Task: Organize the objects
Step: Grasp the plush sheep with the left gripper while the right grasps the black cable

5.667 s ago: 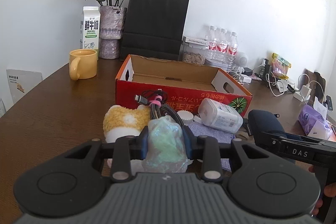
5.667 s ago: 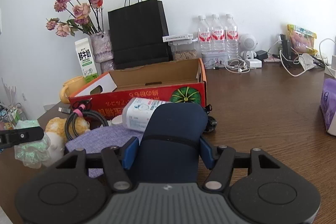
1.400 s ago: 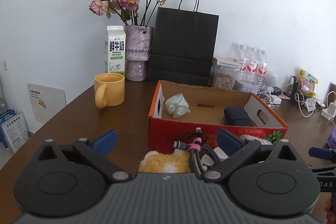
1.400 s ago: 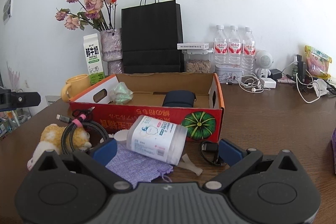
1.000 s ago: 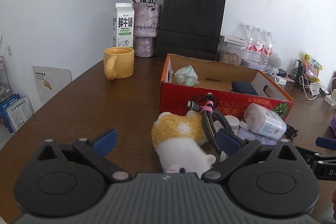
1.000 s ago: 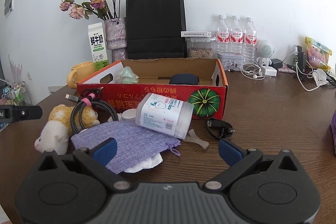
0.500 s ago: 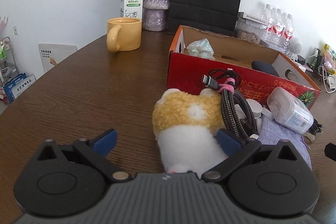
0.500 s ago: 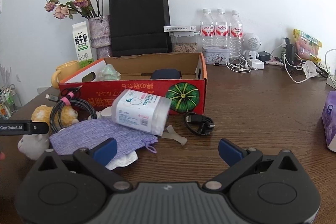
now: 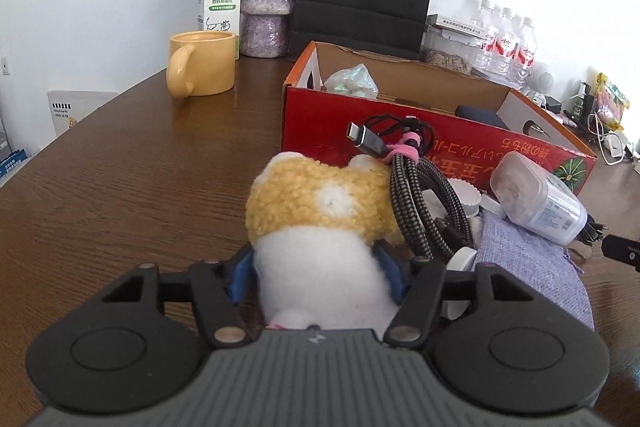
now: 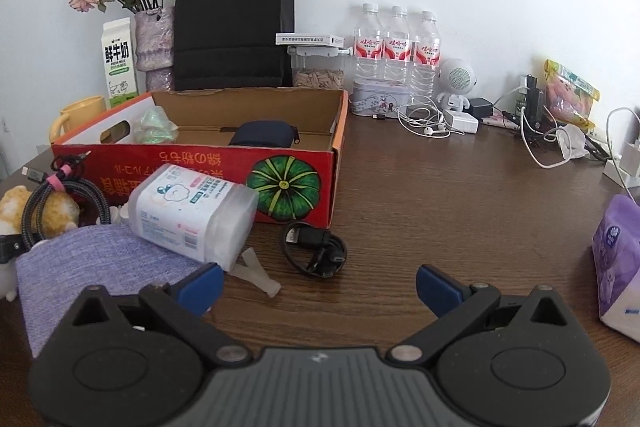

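Cardboard box (image 10: 192, 163) on wooden table (image 10: 440, 211)

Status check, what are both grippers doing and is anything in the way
Left gripper closing around plush toy, pads at its sides. Right gripper open, empty. Braided cable draped on the plush, may drag.

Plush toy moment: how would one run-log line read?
left tool: closing around plush toy | right tool: open, empty | red box: holds pouch, wrapped bundle

My gripper's body hides the plush toy's (image 9: 320, 227) near end; the tissue pack (image 10: 619, 259) runs off the right edge.
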Demonstrator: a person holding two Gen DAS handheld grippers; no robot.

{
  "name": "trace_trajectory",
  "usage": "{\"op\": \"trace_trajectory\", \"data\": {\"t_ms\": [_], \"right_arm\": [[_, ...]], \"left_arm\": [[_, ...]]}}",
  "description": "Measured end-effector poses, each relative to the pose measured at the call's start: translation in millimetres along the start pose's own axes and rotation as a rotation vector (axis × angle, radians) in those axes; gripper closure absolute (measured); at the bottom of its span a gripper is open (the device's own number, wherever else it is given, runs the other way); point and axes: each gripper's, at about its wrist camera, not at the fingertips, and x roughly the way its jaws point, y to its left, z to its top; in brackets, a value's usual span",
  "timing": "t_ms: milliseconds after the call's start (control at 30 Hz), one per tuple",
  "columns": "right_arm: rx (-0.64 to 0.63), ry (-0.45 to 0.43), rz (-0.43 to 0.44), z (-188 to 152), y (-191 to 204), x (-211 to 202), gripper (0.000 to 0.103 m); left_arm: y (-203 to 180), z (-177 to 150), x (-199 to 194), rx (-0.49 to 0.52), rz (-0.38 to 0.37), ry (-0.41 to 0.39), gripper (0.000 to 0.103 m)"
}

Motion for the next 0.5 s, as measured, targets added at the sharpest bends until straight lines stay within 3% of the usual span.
{"op": "trace_trajectory", "data": {"t_ms": [167,333,500], "right_arm": [[-0.053,0.032,0.0,15,-8,25,0.0],[-0.029,0.096,0.006,22,-20,61,0.0],[0.021,0.1,0.061,20,-26,71,0.014]], "left_arm": [[2,1,0,-0.009,-0.01,0.002,0.041],[3,1,0,-0.013,-0.014,0.002,0.041],[2,1,1,-0.016,-0.015,0.002,0.04]]}}
